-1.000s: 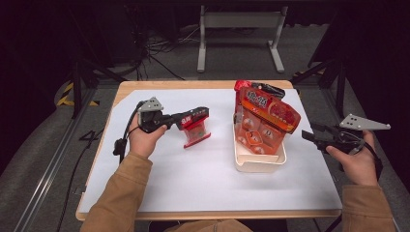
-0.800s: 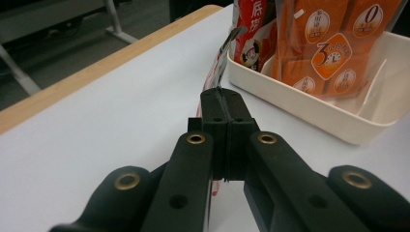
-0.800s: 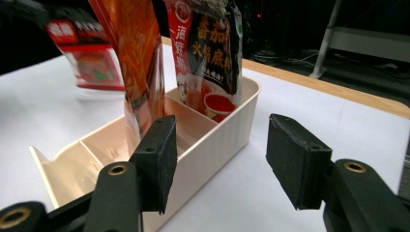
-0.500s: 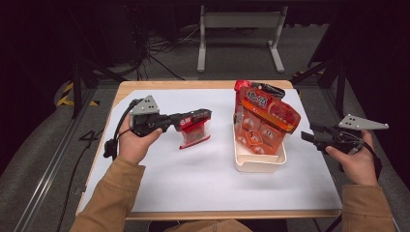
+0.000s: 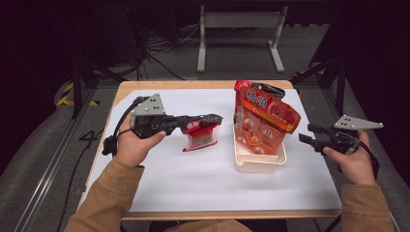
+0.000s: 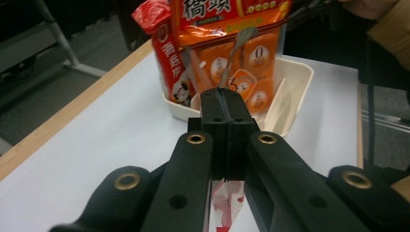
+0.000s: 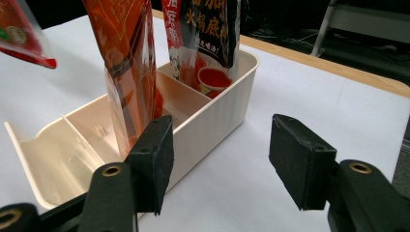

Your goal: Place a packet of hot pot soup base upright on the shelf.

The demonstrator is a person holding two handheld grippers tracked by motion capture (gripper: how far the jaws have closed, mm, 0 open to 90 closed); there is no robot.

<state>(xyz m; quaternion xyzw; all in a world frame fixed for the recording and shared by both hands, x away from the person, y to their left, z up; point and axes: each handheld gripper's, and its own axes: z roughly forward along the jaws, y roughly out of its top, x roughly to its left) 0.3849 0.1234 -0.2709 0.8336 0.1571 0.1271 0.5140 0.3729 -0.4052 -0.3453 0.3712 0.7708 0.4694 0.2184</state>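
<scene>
Table (image 5: 159,188) carried a white sheet; a cream divided bin (image 5: 261,162) sat right of centre, near the right gripper. A large orange pouch (image 5: 266,118) stood tilted in the bin's middle section, with a darker packet (image 7: 205,34) upright in the far one. The near compartment (image 7: 43,164) was bare.

Left gripper (image 5: 212,119) had its jaws pressed together on the top edge of a small red sachet (image 5: 200,137), which hung clear of the sheet, just left of the bin. Right gripper (image 5: 305,134) sat spread and idle at the bin's right side, holding nothing.

Judgement: step in hand was carrying the sachet to the bin. To do it well, lift above the rim, keep clear of the leaning orange pouch, lower upright into the bare compartment, release only once seated.
</scene>
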